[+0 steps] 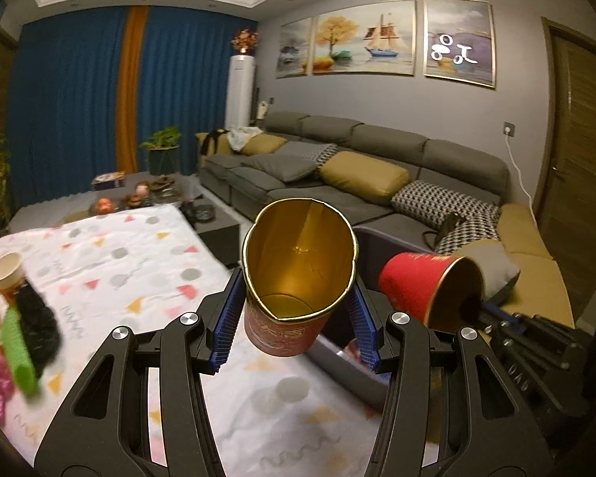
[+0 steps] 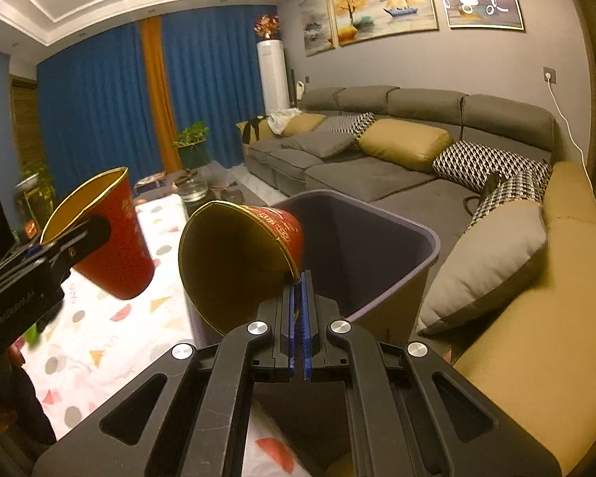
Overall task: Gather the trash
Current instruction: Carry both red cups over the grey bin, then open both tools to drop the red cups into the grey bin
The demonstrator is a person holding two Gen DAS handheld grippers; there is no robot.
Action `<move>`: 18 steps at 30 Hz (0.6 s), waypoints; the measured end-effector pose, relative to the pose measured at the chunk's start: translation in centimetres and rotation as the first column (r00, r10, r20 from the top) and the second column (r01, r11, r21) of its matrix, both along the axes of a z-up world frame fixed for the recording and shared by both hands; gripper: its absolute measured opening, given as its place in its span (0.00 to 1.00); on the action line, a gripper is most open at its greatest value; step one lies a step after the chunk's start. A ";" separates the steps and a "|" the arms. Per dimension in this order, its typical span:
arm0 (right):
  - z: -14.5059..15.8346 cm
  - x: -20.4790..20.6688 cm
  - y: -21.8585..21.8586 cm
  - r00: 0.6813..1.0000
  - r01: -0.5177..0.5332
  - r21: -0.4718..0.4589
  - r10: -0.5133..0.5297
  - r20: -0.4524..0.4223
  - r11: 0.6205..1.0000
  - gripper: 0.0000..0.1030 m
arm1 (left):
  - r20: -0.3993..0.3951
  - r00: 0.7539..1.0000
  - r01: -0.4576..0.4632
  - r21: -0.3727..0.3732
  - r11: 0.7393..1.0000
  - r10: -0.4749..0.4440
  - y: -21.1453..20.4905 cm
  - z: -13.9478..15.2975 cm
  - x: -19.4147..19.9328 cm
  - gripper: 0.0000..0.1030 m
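My left gripper (image 1: 296, 306) is shut on a red paper cup with a gold inside (image 1: 298, 278), squeezing its sides, above the table's right edge. It shows in the right wrist view (image 2: 111, 246) at the left. My right gripper (image 2: 300, 278) is shut on the rim of a second red cup (image 2: 238, 262), held tipped on its side at the near rim of the dark trash bin (image 2: 377, 254). That cup also shows in the left wrist view (image 1: 425, 286), over the bin (image 1: 377, 242).
A table with a patterned white cloth (image 1: 139, 270) holds a paper cup (image 1: 6, 266), a green tube (image 1: 18, 349) and other litter at the left. A grey sofa with cushions (image 2: 417, 147) stands behind and right of the bin. A low coffee table (image 1: 147, 194) lies beyond.
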State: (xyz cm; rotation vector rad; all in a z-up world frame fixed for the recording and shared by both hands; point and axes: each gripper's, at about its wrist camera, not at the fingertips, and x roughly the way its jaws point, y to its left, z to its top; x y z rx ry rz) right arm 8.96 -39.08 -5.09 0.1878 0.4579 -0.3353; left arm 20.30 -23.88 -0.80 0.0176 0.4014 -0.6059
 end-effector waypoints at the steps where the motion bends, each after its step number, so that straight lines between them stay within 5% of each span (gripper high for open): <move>1: -0.2 0.2 -0.2 1.000 0.005 0.004 -0.005 -0.007 1.000 0.04 | -0.005 1.000 0.011 -0.004 1.000 -0.011 -0.4 -0.2 0.3 0.48; 18: -1.8 1.9 -2.6 0.998 0.044 0.027 -0.043 -0.051 0.999 0.04 | -0.090 0.990 0.109 0.011 0.994 -0.108 -5.5 -3.0 3.4 0.48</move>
